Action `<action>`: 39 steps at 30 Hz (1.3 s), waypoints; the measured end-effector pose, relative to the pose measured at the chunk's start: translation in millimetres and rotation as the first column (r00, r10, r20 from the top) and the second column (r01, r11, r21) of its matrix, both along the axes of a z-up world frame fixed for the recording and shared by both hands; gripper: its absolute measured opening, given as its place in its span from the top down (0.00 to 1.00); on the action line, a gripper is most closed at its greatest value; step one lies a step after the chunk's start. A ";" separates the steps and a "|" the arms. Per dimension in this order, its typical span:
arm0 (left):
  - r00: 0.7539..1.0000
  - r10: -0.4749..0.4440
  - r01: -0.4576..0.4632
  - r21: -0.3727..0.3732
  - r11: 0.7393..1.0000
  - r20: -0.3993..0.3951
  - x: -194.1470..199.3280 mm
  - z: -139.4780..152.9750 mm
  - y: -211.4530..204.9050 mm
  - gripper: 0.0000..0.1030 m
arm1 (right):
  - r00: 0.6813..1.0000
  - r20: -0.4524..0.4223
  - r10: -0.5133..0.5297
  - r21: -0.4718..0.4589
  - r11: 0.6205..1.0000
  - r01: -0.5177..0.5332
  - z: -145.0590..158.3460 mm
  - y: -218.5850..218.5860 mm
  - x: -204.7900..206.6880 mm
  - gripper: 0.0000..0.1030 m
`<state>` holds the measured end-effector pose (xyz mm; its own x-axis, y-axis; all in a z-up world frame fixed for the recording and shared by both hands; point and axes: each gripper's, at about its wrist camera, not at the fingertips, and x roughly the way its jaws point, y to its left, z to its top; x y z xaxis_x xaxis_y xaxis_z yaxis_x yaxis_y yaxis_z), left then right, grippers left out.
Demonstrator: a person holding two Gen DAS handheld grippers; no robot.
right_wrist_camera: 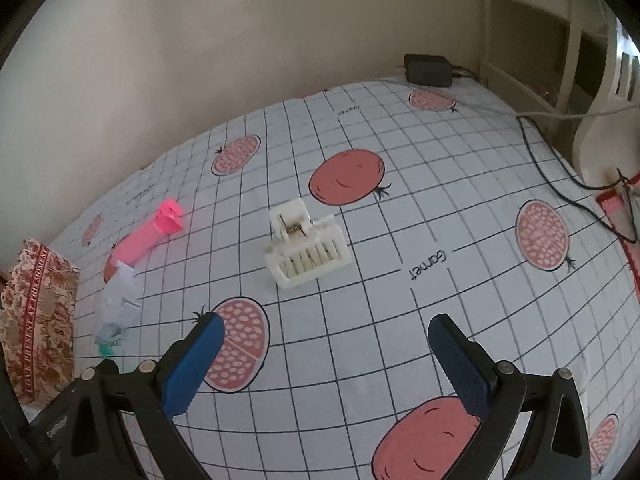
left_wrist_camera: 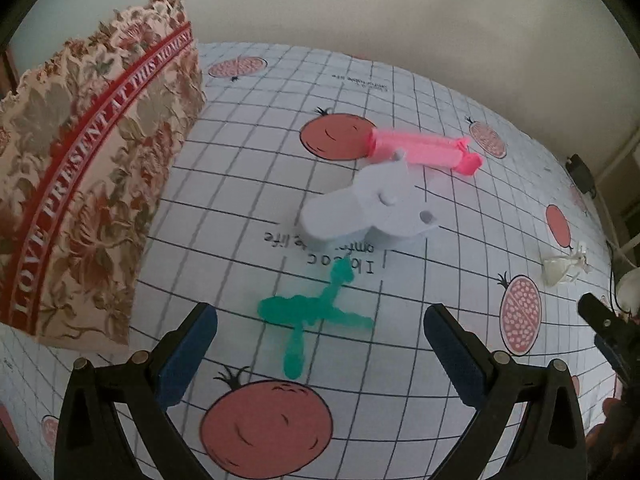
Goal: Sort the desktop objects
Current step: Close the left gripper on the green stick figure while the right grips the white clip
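Observation:
My left gripper [left_wrist_camera: 320, 332] is open, its blue pads either side of a green plastic piece [left_wrist_camera: 308, 314] lying on the gridded tablecloth. Beyond it lie a white plastic object [left_wrist_camera: 368, 210] and a pink clip [left_wrist_camera: 424, 148]. A cream hair claw clip [left_wrist_camera: 564, 266] lies far right. My right gripper [right_wrist_camera: 324, 352] is open and empty, a little short of the cream hair claw clip [right_wrist_camera: 306, 246]. The pink clip [right_wrist_camera: 150, 236], white object [right_wrist_camera: 120, 300] and a bit of the green piece [right_wrist_camera: 105, 348] show at the left.
A floral box with red lettering [left_wrist_camera: 76, 184] stands at the left, also seen in the right wrist view [right_wrist_camera: 36, 320]. A black power adapter [right_wrist_camera: 427, 69] and cables [right_wrist_camera: 560, 168] lie at the table's far right, by a white chair [right_wrist_camera: 600, 128].

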<state>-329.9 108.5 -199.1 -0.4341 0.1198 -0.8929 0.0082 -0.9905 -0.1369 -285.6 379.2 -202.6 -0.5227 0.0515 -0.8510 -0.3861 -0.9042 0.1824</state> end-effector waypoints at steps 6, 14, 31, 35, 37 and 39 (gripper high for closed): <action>1.000 -0.008 0.008 -0.022 1.000 0.003 1.0 -4.9 3.4 0.06 | 0.999 0.031 0.016 0.035 0.999 -0.017 -13.1 2.5 -7.8 0.00; 1.000 0.001 -0.002 -0.095 0.995 -0.010 1.2 -7.7 2.8 0.15 | 0.998 0.045 0.052 0.076 0.996 -0.055 -20.5 1.4 -20.4 0.00; 0.999 0.013 -0.017 -0.133 0.991 -0.031 7.4 -6.8 -5.3 0.38 | 0.995 0.046 0.093 0.199 0.975 -0.100 -25.4 -7.2 -40.8 0.11; 0.999 0.016 -0.020 -0.131 0.991 -0.031 9.0 -6.5 -5.1 0.39 | 0.992 0.037 0.122 0.203 0.971 -0.127 -23.2 -11.3 -44.2 0.19; 0.999 0.014 -0.018 -0.133 0.991 -0.031 9.6 -6.4 -5.0 0.39 | 0.991 0.034 0.133 0.204 0.969 -0.137 -22.7 -13.4 -45.5 0.24; 0.999 0.014 -0.018 -0.133 0.991 -0.032 8.6 -7.0 -4.0 0.39 | 0.990 0.028 0.141 0.204 0.968 -0.144 -22.3 -15.0 -46.0 0.28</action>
<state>-321.3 104.4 -206.1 -0.4623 -0.0064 -0.8867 0.0217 -0.9998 -0.0041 -331.6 364.2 -224.8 -0.5258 0.1517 -0.8370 -0.2519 -0.9676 -0.0172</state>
